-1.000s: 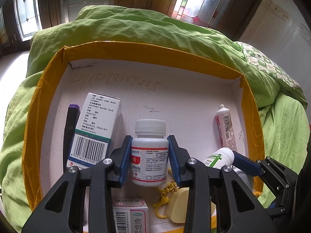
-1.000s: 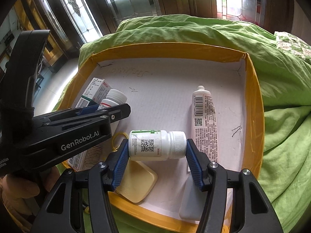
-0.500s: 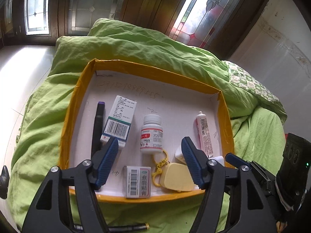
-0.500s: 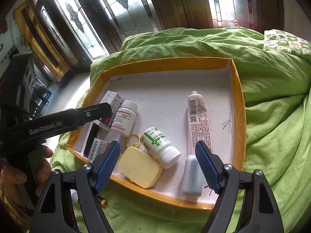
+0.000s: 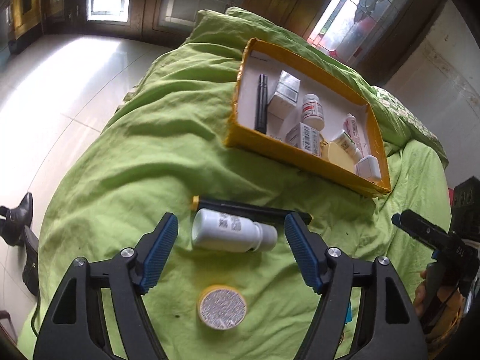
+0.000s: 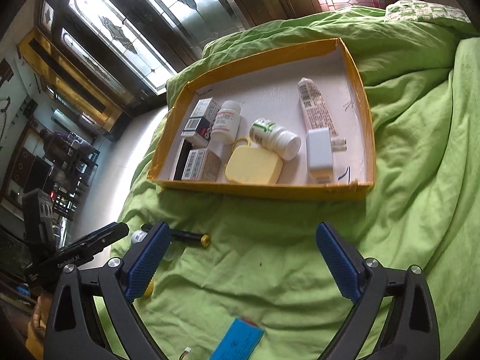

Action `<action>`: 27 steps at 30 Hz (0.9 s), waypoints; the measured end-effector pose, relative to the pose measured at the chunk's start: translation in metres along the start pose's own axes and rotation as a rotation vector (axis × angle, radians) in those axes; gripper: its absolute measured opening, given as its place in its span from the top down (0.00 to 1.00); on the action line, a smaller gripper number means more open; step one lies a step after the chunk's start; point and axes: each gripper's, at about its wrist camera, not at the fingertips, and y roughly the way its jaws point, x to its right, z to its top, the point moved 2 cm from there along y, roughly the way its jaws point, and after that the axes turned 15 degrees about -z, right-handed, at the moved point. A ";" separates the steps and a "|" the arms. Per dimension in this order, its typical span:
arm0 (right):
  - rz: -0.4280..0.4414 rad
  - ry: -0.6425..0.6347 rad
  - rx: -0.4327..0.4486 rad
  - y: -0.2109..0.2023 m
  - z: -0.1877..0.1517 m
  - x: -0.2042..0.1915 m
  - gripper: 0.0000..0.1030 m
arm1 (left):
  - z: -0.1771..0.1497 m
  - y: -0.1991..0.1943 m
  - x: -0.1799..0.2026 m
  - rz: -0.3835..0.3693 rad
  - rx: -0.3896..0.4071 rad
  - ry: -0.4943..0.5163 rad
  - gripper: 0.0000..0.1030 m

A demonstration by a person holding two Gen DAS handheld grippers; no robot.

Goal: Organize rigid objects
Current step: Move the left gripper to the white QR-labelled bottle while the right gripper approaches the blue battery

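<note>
1. A flat blue packet [image 6: 237, 343] with faint print is seen nearest the right wrist camera, lying on the wrinkled green bedspread [image 6: 420, 150].
2. The right tongs [image 6: 243, 262] are held wide apart over bare cloth; their jaws have just been opening and nothing is between the ribbed blue pads [image 6: 337, 262].
3. A round yellow-rimmed tin [image 5: 222, 306] with a speckled silver top is found nearest the left wrist camera, on the bed.
4. The left tongs [image 5: 229, 253] are parted, the jaws having just been opening; a smooth white plastic bottle [image 5: 232, 230] lies on its side between the pads without being touched, its label too blurred to read.
5. Just behind the bottle, a slim black pen [image 5: 252, 208] with a yellow end is laid across the bedspread.
6. "GenRobot.AI" is printed on the left arm where it shows in the right view.
7. Farther off, an orange cardboard tray [image 6: 264, 190] with a white floor rests on the bed.
8. Inside it are gathered a pale yellow rounded case [image 6: 253, 166], a green-striped white bottle [image 6: 274, 138], a red-labelled white bottle [image 6: 225, 121], barcoded cartons [image 6: 202, 165], a white charger [image 6: 319, 150] and a printed tube [image 6: 316, 108].
</note>
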 end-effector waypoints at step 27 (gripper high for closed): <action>-0.013 0.010 -0.096 0.008 -0.059 -0.002 0.07 | -0.004 0.060 -0.006 0.074 -0.097 -0.181 0.39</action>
